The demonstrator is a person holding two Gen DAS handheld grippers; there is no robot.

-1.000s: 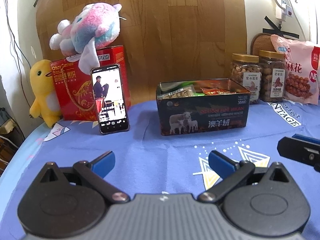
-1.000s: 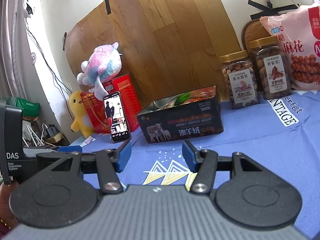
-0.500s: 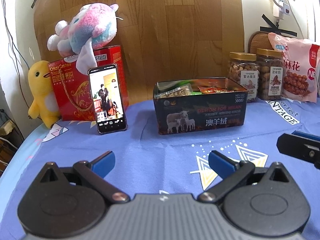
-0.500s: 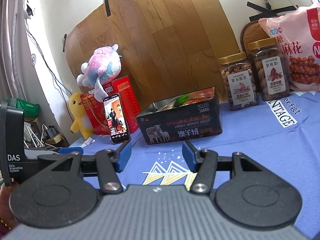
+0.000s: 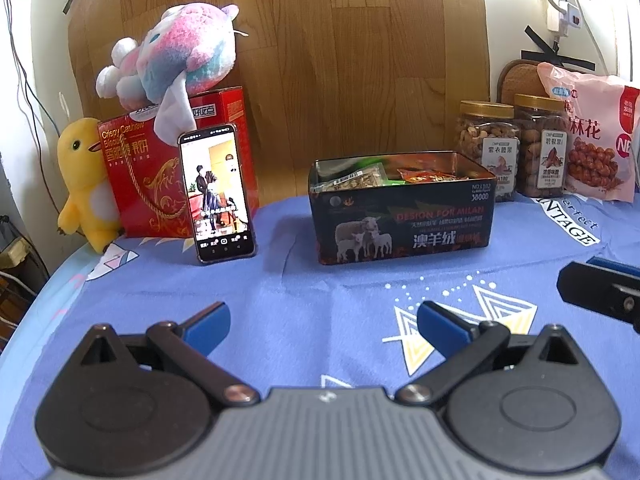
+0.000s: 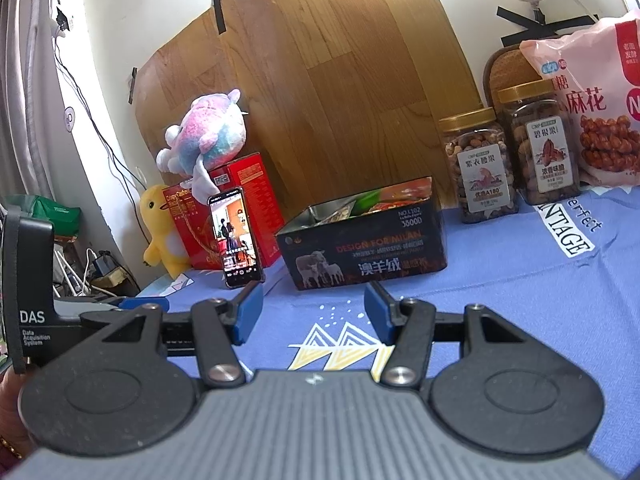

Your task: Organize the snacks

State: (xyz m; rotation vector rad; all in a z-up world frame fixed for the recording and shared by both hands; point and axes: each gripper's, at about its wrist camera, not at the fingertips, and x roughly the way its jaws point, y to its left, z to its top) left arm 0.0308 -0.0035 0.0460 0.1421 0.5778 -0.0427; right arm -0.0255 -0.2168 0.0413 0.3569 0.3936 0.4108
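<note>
A dark open tin box with sheep pictures stands on the blue cloth, filled with snack packets; it also shows in the right wrist view. My left gripper is open and empty, low over the cloth in front of the tin. My right gripper is open and empty, also short of the tin; its tip shows in the left wrist view at the right edge. Two nut jars and a pink snack bag stand at the back right.
A phone leans on a red gift box at the back left, with a pastel plush on top and a yellow duck plush beside it. A wooden board backs the table. The table's left edge drops off.
Both grippers have drawn back slightly from the tin and tilted a little. Both stay open and empty. Nothing on the table moved.
</note>
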